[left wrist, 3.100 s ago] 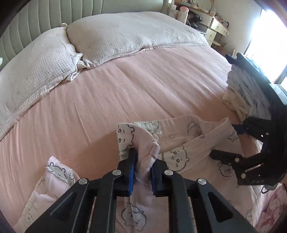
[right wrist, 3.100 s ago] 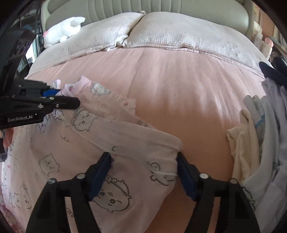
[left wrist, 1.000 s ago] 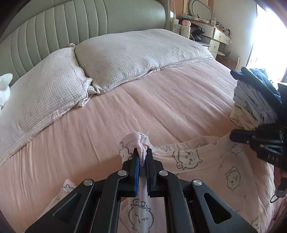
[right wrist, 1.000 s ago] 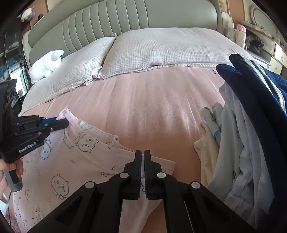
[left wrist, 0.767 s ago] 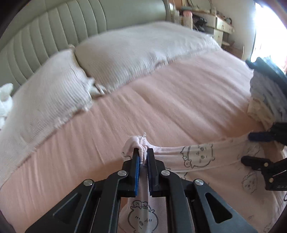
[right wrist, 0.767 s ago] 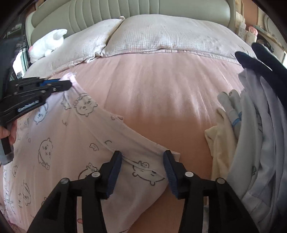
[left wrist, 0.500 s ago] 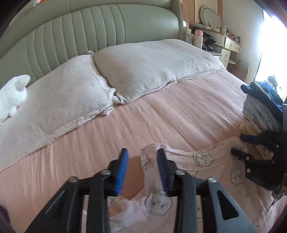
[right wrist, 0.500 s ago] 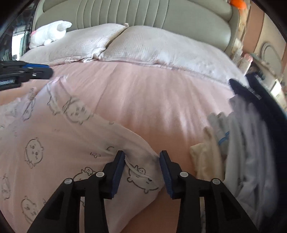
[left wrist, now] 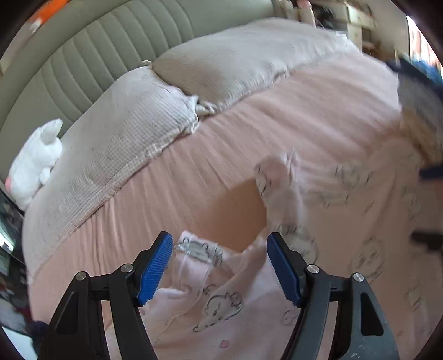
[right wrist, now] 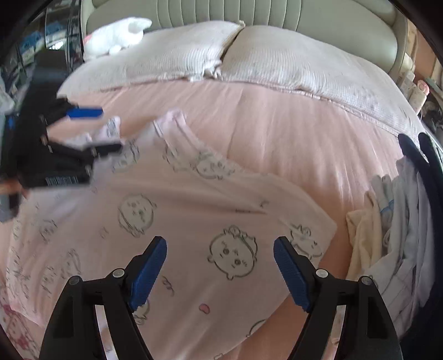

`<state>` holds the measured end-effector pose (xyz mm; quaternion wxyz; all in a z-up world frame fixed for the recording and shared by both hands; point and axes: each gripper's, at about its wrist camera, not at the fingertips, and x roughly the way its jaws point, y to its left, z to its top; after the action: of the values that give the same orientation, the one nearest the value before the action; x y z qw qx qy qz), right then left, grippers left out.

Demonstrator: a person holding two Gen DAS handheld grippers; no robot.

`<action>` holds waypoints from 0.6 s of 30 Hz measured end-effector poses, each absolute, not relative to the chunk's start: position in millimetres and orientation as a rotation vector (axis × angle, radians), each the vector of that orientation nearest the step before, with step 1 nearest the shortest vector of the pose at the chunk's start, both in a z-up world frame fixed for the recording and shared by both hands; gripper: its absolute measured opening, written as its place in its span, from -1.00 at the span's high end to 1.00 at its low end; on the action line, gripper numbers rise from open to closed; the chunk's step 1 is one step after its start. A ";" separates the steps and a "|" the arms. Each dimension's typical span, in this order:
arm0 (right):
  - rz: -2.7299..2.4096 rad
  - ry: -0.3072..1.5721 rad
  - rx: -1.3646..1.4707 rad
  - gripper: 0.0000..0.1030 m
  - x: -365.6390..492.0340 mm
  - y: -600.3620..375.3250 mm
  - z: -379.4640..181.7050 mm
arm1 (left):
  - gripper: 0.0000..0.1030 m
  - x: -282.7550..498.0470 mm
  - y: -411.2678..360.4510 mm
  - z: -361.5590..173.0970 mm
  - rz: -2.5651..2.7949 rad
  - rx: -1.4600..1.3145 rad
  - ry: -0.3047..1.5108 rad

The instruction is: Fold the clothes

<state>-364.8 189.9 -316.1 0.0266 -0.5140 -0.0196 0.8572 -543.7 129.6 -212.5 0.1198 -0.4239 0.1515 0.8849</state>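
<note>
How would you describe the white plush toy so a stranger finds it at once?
Look at the headboard, then the left pillow. The toy lies at that pillow's far left corner; it alone is pure white and fluffy.

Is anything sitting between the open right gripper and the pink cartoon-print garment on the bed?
Nothing visible. The right gripper is open directly over the pink cartoon-print garment, with only bare fabric between its blue-padded fingers.
</note>
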 end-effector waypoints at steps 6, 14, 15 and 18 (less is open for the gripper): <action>2.631 0.043 -1.537 -0.55 -359.1 200.6 -331.1 | -0.35 -561.0 158.2 -241.4 2.457 -1.258 0.555; 2.645 0.144 -1.413 -0.55 -373.8 214.6 -335.9 | -0.35 -561.5 127.4 -227.9 2.550 -1.262 0.340; 2.643 0.152 -1.401 -0.55 -375.7 216.5 -337.2 | -0.35 -559.0 125.6 -225.7 2.539 -1.251 0.310; 2.635 0.175 -1.367 -0.55 -381.3 222.2 -341.3 | -0.37 -563.2 137.4 -244.8 2.576 -1.314 0.608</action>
<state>-381.3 222.2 -341.3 0.0838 -0.4580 0.0585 0.8831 -563.2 137.4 -244.8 0.0932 -0.4427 0.2047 0.8680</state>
